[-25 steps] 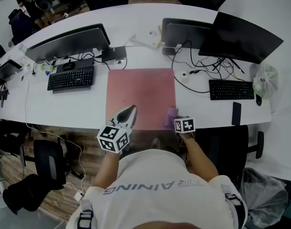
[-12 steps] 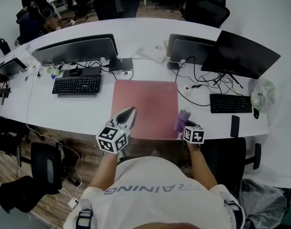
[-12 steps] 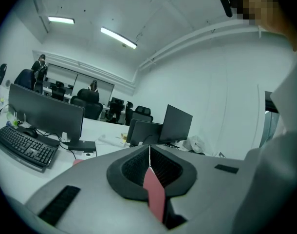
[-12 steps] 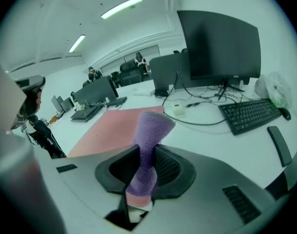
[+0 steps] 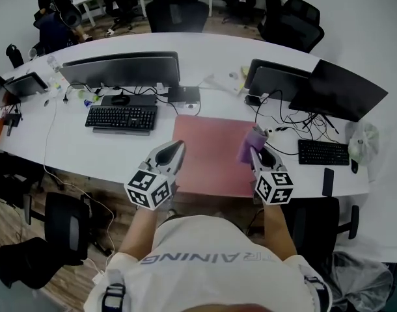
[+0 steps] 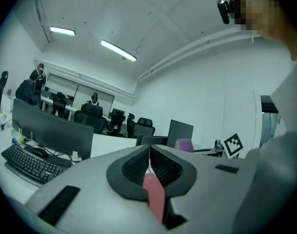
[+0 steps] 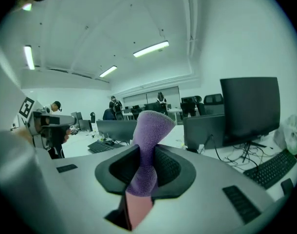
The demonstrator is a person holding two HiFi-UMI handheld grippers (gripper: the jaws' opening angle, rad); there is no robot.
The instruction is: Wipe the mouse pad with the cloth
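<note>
Centrally, the pink pad [image 5: 211, 158] lies flat on the white desk [image 5: 114, 155]. The purple cloth [image 5: 250, 143], pinched by the right gripper [image 5: 258, 153], stands over the pad's right edge. The left gripper [image 5: 177, 147], jaws pressed together and empty, hovers at the pad's left edge; a keyboard [image 5: 120, 117] lies left of the pad.

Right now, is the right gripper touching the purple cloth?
Touching. The right gripper view shows the right gripper shut on the purple cloth, pinched between both jaws, its free end sticking out beyond them.
</note>
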